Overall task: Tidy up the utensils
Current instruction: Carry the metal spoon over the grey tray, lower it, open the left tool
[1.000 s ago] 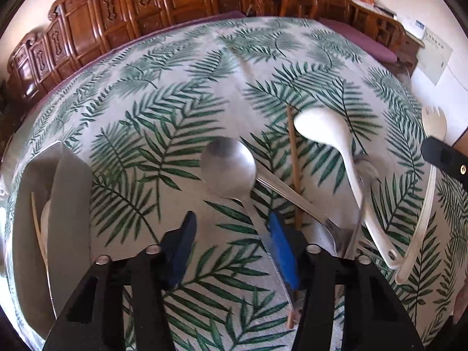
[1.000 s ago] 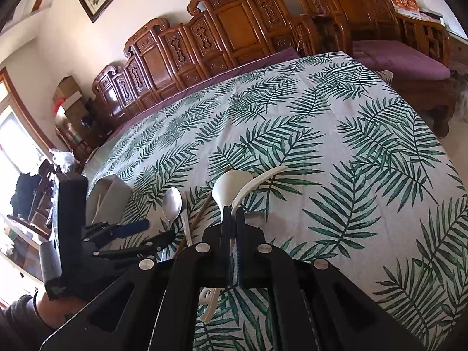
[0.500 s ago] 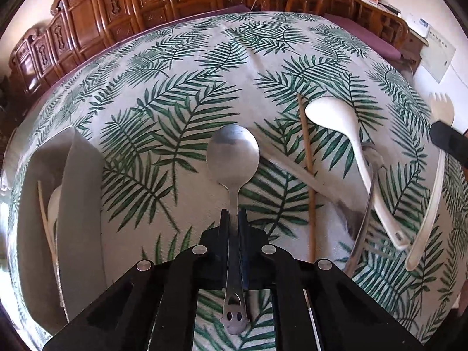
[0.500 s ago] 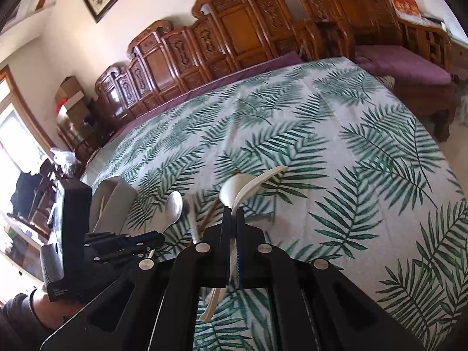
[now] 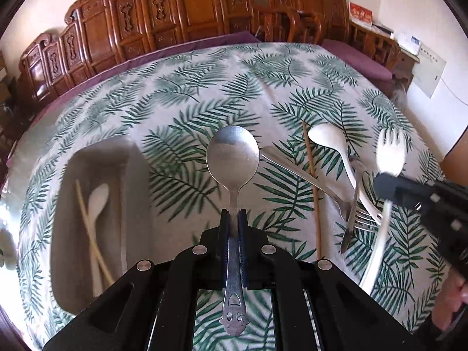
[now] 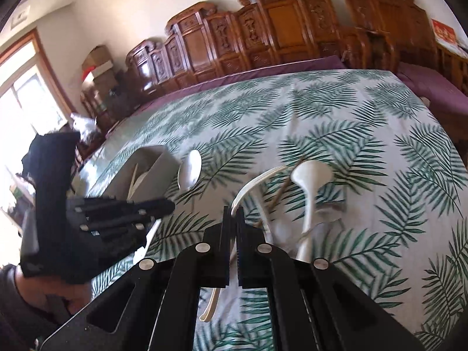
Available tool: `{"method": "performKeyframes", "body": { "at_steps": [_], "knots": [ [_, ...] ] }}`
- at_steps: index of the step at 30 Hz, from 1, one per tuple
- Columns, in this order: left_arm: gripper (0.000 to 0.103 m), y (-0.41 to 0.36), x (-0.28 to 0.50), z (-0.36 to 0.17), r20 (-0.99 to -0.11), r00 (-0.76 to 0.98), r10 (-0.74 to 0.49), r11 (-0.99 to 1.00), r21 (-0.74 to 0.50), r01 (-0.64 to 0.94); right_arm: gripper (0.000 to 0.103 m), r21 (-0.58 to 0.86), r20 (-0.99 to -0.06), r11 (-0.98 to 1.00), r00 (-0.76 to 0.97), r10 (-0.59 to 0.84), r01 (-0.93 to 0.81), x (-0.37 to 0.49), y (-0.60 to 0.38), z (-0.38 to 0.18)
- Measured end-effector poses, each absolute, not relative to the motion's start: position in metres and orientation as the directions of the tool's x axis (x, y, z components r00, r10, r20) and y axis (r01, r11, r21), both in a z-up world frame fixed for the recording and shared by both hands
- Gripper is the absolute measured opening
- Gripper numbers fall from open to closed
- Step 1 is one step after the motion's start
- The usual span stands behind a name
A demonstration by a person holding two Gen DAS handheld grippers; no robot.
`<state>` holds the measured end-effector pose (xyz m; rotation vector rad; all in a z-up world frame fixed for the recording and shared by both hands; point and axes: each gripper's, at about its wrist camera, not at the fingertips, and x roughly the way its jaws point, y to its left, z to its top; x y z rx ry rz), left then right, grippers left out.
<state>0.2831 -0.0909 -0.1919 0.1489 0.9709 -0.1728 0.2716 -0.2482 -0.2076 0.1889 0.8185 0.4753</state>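
Observation:
My left gripper (image 5: 233, 213) is shut on the handle of a metal spoon (image 5: 232, 153) and holds it above the leaf-print tablecloth, right of the grey utensil tray (image 5: 133, 193). The tray holds a white spoon (image 5: 96, 201) and chopsticks (image 5: 87, 219). My right gripper (image 6: 233, 209) is shut on a white plastic fork (image 5: 390, 152), lifted off the cloth; it shows in the right wrist view as a thin white curve (image 6: 251, 181). A white spoon (image 5: 330, 140), a chopstick (image 5: 311, 172) and metal forks (image 5: 355, 213) lie on the cloth between them.
Carved wooden chairs (image 5: 190, 20) line the far side of the table. The table's right edge (image 6: 433, 111) drops off to a purple cushioned bench (image 6: 435, 90). The left gripper's body (image 6: 87, 219) is at the left in the right wrist view.
My left gripper closed on the metal spoon and raised it, moving left toward the tray. My right gripper lifted the white fork off the cloth.

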Motion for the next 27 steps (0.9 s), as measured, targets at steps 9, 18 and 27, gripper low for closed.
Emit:
{"method": "performKeyframes", "body": {
  "at_steps": [9, 18, 27],
  "knots": [
    [0.005, -0.062, 0.264, -0.166, -0.802, 0.592, -0.079, 0.979, 0.05, 0.199, 0.004, 0.32, -0.658, 0.863, 0.564, 0.5, -0.392, 0.258, -0.223, -0.202],
    [0.005, -0.027, 0.26, -0.15, -0.781, 0.62, -0.074, 0.986, 0.035, 0.162, 0.004, 0.296, -0.651, 0.865, 0.577, 0.492, -0.404, 0.254, -0.219, -0.191],
    [0.005, 0.011, 0.271, -0.148, -0.764, 0.64, -0.087, 0.99, 0.007, 0.142, 0.004, 0.262, -0.641, 0.858, 0.584, 0.497, -0.442, 0.251, -0.198, -0.175]
  ]
}}
